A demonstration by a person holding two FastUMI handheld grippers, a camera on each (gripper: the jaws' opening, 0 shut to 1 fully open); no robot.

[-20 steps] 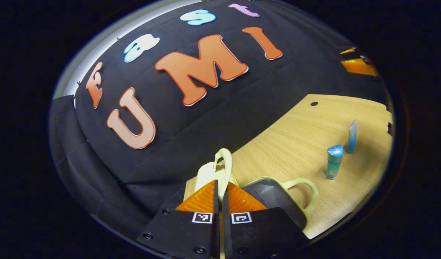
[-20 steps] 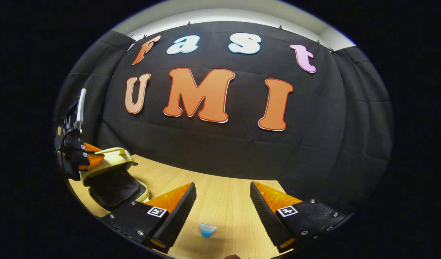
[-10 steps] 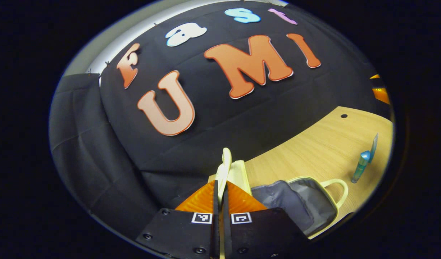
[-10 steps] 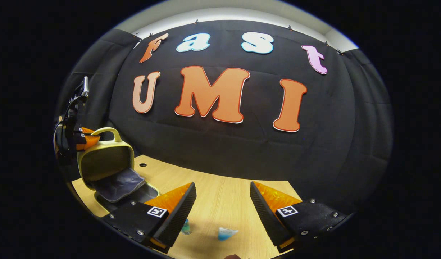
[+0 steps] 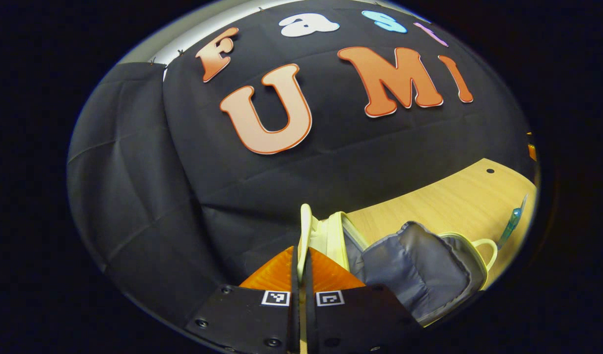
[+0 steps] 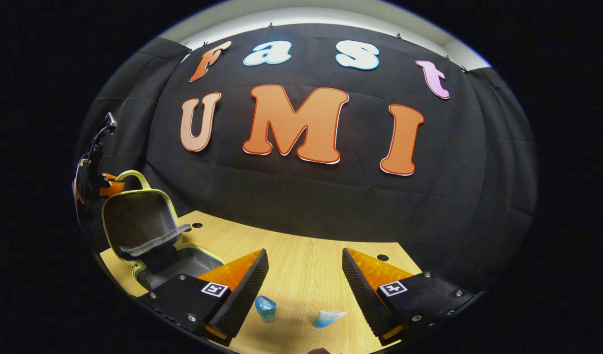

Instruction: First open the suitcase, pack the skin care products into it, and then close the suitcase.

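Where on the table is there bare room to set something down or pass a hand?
Bare wood runs from the blue bottle and blue tube back to the cloth wall, beyond the open right gripper. It is crowded at the open suitcase, whose lid handle the left gripper pinches.

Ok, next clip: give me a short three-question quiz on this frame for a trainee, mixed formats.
1. True or false: the suitcase lid stands raised, its dark lining showing.
2. What does the left gripper hold? A) the lid's handle B) the blue bottle C) nothing
3. Fill in: the blue bottle and the blue tube stand on the wooden table, in the gap between the right gripper jaws, which are ____.

Key: 1 true; 2 A; 3 open.
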